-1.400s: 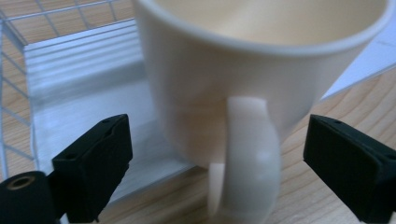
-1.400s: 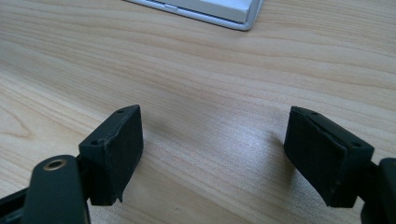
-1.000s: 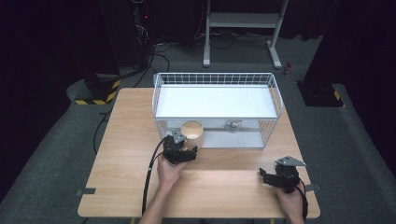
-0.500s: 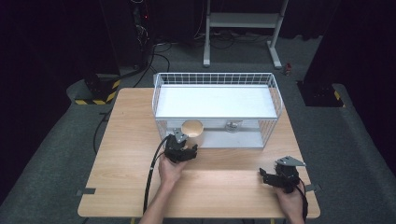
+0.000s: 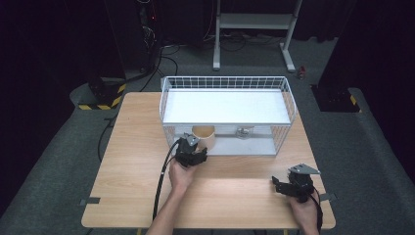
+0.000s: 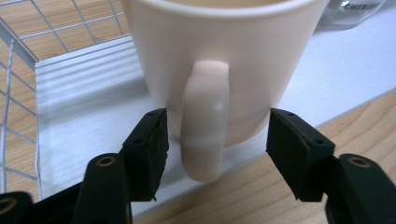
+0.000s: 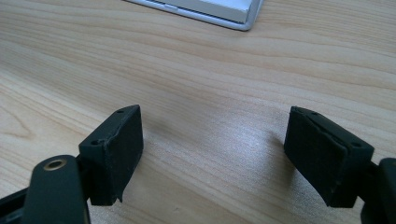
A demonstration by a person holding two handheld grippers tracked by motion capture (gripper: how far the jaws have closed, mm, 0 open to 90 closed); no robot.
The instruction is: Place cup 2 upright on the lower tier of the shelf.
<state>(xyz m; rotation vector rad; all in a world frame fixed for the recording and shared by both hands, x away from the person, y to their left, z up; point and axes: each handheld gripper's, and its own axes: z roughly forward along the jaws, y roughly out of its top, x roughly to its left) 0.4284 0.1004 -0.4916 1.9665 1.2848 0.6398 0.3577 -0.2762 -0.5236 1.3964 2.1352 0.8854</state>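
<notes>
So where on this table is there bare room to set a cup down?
Bare wood lies left of the wire basket and along the table front, between the left gripper and the right gripper. It is crowded at the basket's lower shelf front, where the mug and a glass jar stand.

The mug [image 6: 224, 65] looks like smooth cream ceramic with a soft sheen on its handle [image 6: 203, 126]. The worktop [image 7: 210, 70] is pale wood-grain laminate, matt. The basket [image 5: 288, 105] is white coated wire around a smooth white shelf [image 6: 84, 116]. Both tools' pads [image 7: 122, 149] are matt black, rubbery.
</notes>
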